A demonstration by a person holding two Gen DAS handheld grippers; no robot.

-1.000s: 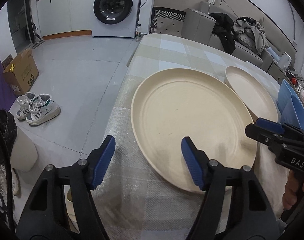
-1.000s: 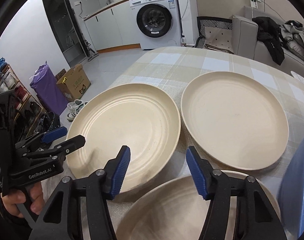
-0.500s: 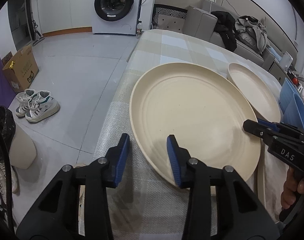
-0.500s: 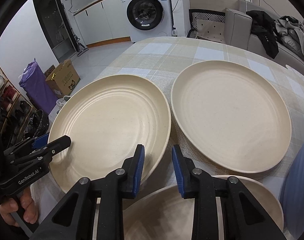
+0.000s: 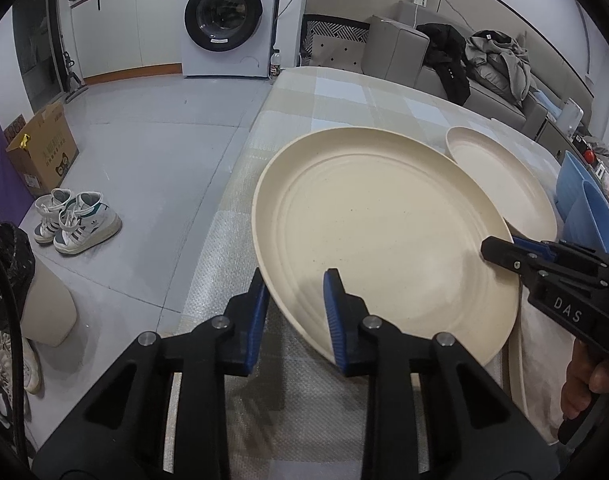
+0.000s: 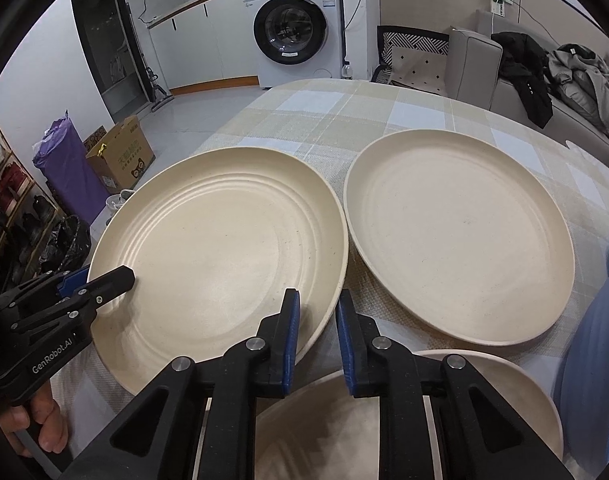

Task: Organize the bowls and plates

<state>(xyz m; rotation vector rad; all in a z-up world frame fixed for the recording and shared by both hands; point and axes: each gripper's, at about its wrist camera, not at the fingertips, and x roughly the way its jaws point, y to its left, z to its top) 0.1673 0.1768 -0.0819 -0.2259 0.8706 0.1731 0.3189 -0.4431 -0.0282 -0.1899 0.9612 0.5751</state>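
Observation:
A large cream plate is held at two rims, tilted a little above the checked tablecloth; it also shows in the right wrist view. My left gripper is shut on its near-left rim. My right gripper is shut on its opposite rim and shows in the left wrist view. A second cream plate lies flat to the right. A third cream plate lies under my right gripper.
Blue bowls stand at the table's right side, also seen as a blue edge in the right wrist view. The table edge drops to the floor on the left, with shoes and a cardboard box.
Both grippers closed from wide open onto opposite rims of the large plate. The plate has tipped up a little off the cloth.

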